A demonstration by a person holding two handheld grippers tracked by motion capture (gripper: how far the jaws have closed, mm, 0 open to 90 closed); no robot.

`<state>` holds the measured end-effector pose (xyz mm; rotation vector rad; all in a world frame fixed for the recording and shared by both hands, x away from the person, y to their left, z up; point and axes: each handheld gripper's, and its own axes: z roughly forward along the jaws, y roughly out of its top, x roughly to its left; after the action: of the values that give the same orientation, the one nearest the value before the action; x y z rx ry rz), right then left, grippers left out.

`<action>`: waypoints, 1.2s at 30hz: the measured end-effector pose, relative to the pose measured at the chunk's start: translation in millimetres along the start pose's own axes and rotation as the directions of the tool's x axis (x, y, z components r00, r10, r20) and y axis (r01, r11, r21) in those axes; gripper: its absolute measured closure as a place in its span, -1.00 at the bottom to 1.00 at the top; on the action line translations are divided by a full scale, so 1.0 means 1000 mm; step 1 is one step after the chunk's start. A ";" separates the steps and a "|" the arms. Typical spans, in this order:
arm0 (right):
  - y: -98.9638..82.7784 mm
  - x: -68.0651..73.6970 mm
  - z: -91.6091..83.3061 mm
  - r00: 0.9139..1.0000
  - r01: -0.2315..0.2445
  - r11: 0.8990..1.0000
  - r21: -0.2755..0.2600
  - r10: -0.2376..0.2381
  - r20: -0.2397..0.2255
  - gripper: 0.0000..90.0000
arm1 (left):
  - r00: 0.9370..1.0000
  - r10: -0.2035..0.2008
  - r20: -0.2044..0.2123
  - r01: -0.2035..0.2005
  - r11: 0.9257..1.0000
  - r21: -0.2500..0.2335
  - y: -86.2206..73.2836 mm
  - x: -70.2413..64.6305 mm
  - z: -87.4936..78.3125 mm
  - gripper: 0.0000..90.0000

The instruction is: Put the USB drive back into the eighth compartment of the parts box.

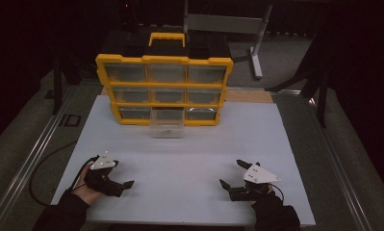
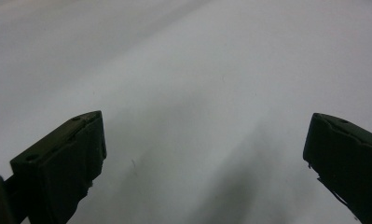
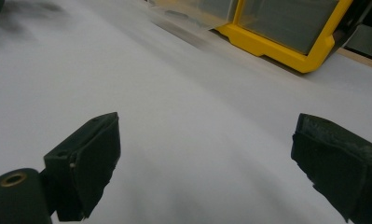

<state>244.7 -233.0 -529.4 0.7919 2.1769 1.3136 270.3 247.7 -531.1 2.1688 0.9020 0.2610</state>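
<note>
Both wide-jawed, empty, the left gripper (image 1: 113,174) and right gripper (image 1: 234,174) are resting before the yellow-framed clear-drawer organiser (image 1: 164,90), likely reaching next for its pulled-out clear drawer (image 1: 167,123).

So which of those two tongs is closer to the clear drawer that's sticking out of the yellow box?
Neither clearly: the drawer sits about midway. The left tongs are below-left of it, the right tongs below-right, both apart from it.

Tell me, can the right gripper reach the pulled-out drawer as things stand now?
Probably yes. The right gripper is open, and bare table lies between it and the drawer, which sticks out of the organizer.
</note>
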 end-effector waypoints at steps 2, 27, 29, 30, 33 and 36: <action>0.000 0.000 0.000 1.000 0.005 1.000 0.001 -0.005 0.000 -0.81 | 1.000 0.008 -0.013 -0.008 1.000 0.006 -0.002 -0.002 0.000 -0.99; -0.001 -0.001 0.001 1.000 0.001 1.000 0.013 -0.001 0.004 -0.81 | 0.999 -0.028 -0.036 0.027 0.999 -0.041 -0.014 -0.005 -0.001 -0.99; -0.001 -0.001 0.001 1.000 0.005 1.000 0.013 -0.005 0.006 -0.81 | 0.999 -0.028 -0.033 0.027 0.999 -0.038 -0.014 -0.006 0.000 -0.99; -0.001 -0.001 0.001 1.000 0.004 1.000 0.014 -0.004 0.004 -0.81 | 0.999 -0.025 -0.034 0.024 0.999 -0.036 -0.014 -0.005 0.000 -0.99; -0.002 -0.001 0.002 1.000 -0.002 1.000 0.018 0.002 0.002 -0.81 | 0.999 -0.025 -0.032 0.024 0.999 -0.034 -0.015 -0.006 0.001 -0.99; -0.002 -0.001 0.002 1.000 0.001 1.000 0.021 -0.001 0.004 -0.81 | 0.999 -0.016 -0.035 0.014 0.999 -0.035 -0.014 -0.007 0.001 -0.99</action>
<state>246.4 -233.5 -531.7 0.8002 2.1918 1.2893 257.7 249.0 -541.0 2.1303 0.9265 0.3068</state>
